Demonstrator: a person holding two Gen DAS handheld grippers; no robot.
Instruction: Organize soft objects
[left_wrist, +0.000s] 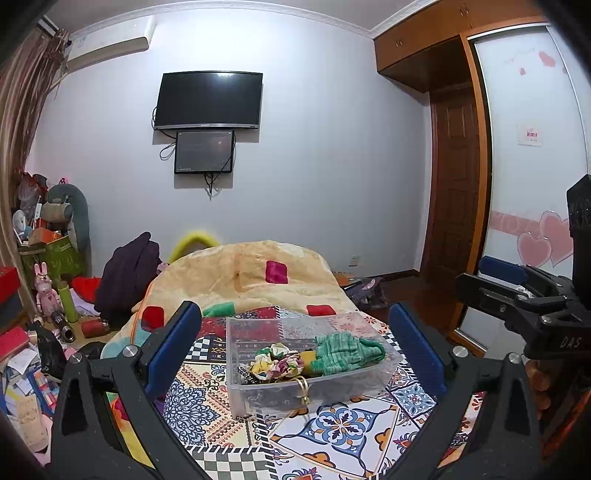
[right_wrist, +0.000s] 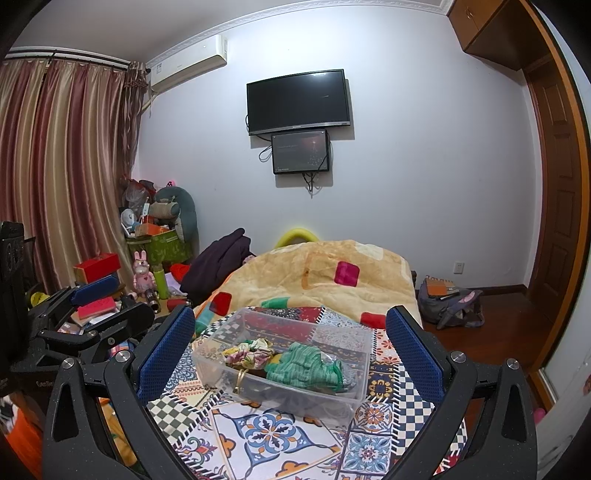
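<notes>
A clear plastic box sits on the patterned cloth of the bed. Inside lie a green knitted sock, a floral scrunchie, a gold band and dark items. My left gripper is open and empty, its blue pads either side of the box, held above and short of it. My right gripper is also open and empty over the box. Each gripper shows at the edge of the other's view.
A yellow patchwork blanket is heaped behind the box. Clutter, boxes and soft toys crowd the floor on the left. A backpack lies on the floor to the right, near a wooden door.
</notes>
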